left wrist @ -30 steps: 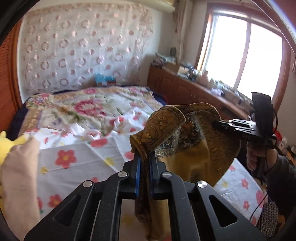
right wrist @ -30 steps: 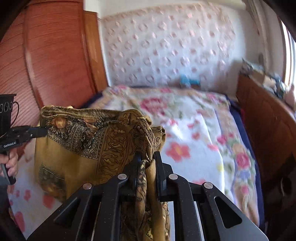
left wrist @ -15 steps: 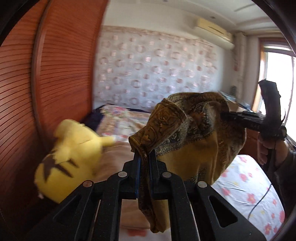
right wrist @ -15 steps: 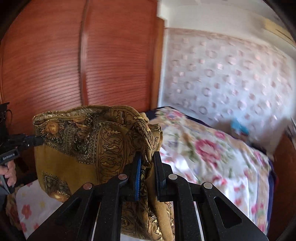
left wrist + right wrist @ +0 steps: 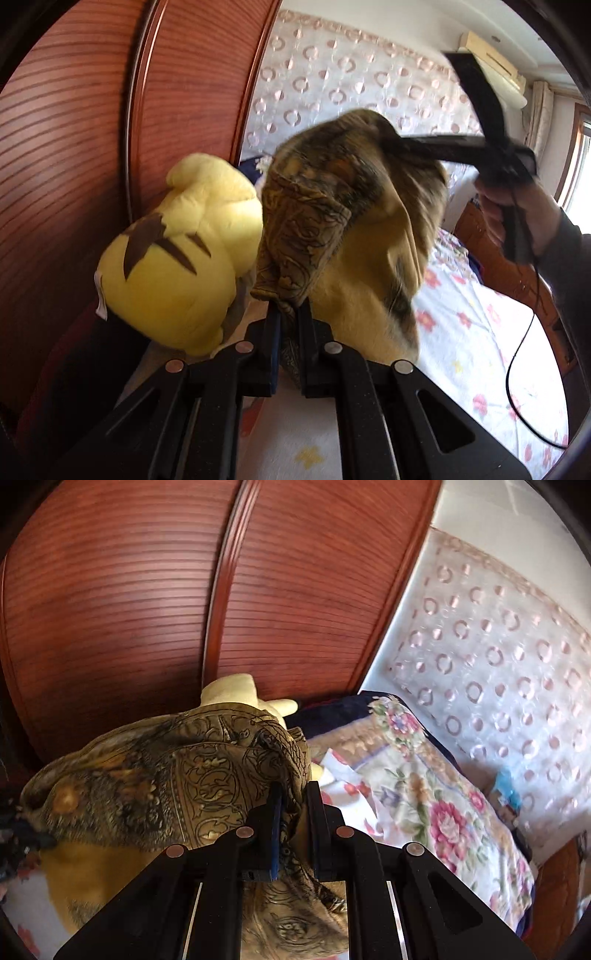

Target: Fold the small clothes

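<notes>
Cloth: one small cloth point(image 5: 373, 258), dark yellow like mustard, with a brown and gold swirly edge. It is bunched and blurry.
Where it is: up in the air over the bed point(image 5: 476, 332), hanging between the two tongs.
Left gripper point(image 5: 288, 314): pinched tight on one bunched edge of the cloth.
Right gripper point(image 5: 293, 794): pinched tight on the other edge.
Hand point(image 5: 517, 210): one, holding the right tongs' handle.
Soft toy point(image 5: 177, 266): one, yellow with brown stripes, just beside the cloth, by the wooden doors point(image 5: 147, 602).
Doors: two.
</notes>
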{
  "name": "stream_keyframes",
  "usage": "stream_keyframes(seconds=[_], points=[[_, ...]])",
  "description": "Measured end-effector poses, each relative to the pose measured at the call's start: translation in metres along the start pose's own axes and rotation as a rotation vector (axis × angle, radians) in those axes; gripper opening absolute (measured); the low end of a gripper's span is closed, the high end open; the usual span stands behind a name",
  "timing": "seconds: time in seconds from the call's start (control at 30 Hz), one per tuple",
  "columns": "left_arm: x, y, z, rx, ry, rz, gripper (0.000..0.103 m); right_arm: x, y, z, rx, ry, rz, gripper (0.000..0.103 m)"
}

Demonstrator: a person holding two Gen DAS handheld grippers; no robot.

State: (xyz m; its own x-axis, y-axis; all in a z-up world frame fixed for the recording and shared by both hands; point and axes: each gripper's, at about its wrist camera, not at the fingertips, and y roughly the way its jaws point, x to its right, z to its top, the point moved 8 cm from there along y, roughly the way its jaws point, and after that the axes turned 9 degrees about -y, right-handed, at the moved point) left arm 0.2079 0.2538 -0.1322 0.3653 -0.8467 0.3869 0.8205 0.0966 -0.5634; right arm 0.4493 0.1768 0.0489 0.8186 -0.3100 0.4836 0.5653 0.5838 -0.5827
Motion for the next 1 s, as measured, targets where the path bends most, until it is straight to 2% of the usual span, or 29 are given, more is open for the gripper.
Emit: stream_keyframes(seconds=[0.13, 0.27, 0.33, 0.4, 0.47, 0.57, 0.67, 0.7, 0.87, 1.0], points=[[-0.005, 0.004, -0.012, -0.035, 0.006, 0.008, 0.008, -0.005, 0.027, 0.003, -0.019, -0.009, -0.002, 0.014], [-0.003, 0.001, -0.015, -0.041, 0.012, 0.016, 0.008, -0.001, 0.037, -0.005, -0.049, 0.086, -0.01, 0.021], [-0.002, 0.001, -0.016, -0.04, 0.021, 0.033, 0.008, 0.007, 0.033, -0.003, -0.044, 0.136, -0.011, 0.026], [-0.003, 0.001, -0.014, -0.041, 0.02, 0.039, 0.009, 0.007, 0.018, -0.003, 0.001, 0.167, -0.002, 0.032], [-0.004, 0.0, -0.014, -0.042, 0.021, 0.039, 0.01, 0.008, 0.011, -0.01, 0.011, 0.198, 0.02, 0.034], [-0.005, -0.005, -0.013, -0.028, 0.042, 0.05, 0.017, -0.009, 0.01, -0.038, -0.009, 0.253, 0.105, 0.034], [-0.005, -0.015, -0.011, -0.011, 0.062, 0.047, 0.03, -0.034, 0.021, -0.069, -0.036, 0.295, 0.159, 0.034], [-0.005, -0.02, -0.01, -0.005, 0.067, 0.045, 0.038, -0.041, 0.024, -0.077, -0.04, 0.305, 0.174, 0.034], [0.005, -0.037, -0.008, 0.005, 0.097, 0.023, 0.039, -0.049, 0.03, -0.092, -0.037, 0.347, 0.119, 0.034], [0.025, -0.054, -0.005, 0.023, 0.162, 0.028, 0.04, -0.052, -0.008, -0.093, -0.009, 0.409, 0.102, 0.034]])
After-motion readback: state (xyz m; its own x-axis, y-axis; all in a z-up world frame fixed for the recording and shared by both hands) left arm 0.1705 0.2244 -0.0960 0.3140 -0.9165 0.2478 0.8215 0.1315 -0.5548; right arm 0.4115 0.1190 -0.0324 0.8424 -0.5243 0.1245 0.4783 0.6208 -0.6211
